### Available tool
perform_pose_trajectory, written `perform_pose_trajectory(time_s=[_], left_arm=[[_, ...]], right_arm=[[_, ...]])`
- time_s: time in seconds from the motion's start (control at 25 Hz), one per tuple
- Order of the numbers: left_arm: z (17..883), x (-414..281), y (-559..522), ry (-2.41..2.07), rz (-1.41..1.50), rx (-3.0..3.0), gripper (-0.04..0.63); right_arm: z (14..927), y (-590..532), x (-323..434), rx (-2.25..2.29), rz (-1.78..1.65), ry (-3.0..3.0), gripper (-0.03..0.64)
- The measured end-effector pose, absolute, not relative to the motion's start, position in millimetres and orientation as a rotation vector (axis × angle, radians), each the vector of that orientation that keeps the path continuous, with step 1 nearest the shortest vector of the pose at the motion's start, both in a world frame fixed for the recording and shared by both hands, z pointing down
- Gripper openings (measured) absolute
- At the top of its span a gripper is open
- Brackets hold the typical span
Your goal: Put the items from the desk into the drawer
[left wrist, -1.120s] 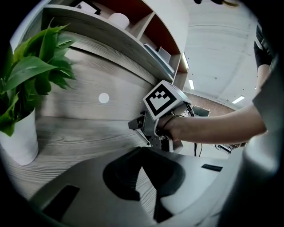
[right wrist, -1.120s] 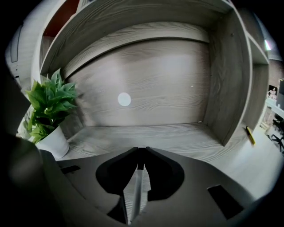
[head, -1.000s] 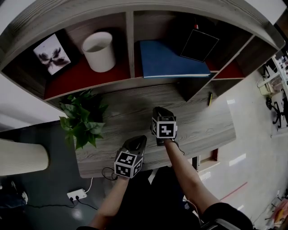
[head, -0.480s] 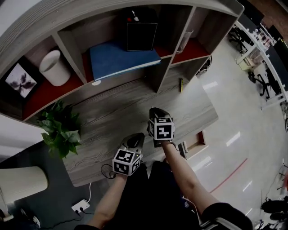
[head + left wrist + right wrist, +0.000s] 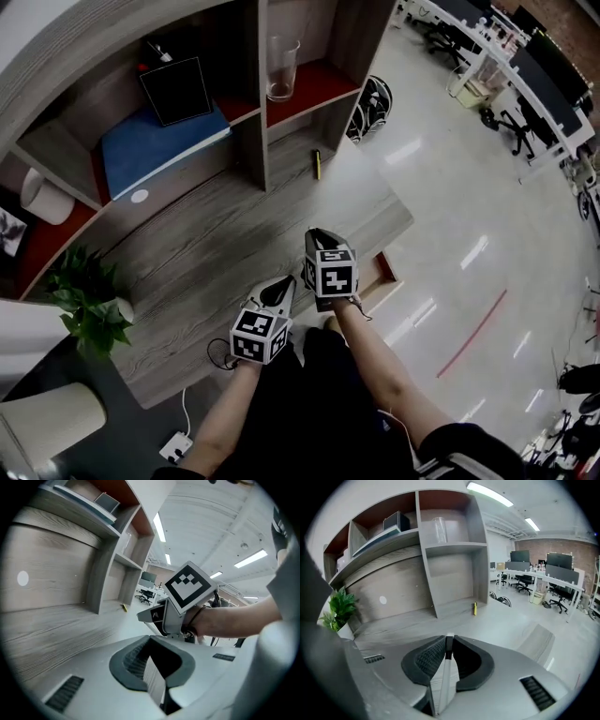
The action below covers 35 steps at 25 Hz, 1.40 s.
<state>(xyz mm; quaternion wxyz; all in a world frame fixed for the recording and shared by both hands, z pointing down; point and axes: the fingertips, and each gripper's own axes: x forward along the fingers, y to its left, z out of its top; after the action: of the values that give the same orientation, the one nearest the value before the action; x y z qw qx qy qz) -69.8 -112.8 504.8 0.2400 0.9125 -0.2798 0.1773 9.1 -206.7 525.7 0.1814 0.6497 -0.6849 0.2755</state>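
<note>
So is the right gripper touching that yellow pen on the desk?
Apart. The right gripper view shows the yellow pen well ahead of the right gripper, desk between.

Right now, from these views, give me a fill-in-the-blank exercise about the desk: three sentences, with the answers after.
1. The ___ pen lies on the desk beside the shelf unit.
2. The clear glass stands in a shelf compartment whose floor is ___.
3. In the head view, the potted plant stands at the desk's ___ end.
Answers: yellow; red; left.
</note>
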Motion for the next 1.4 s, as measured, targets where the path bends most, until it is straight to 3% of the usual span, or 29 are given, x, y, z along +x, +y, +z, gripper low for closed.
perform_pose_trajectory(time_s=[1.4], left_arm=[[535.1, 96.1, -39.6, -0.522, 0.656, 2.517, 0.009]], right_arm=[[561.0, -95.4, 185.6, 1.981, 0.908, -1.784, 0.072]])
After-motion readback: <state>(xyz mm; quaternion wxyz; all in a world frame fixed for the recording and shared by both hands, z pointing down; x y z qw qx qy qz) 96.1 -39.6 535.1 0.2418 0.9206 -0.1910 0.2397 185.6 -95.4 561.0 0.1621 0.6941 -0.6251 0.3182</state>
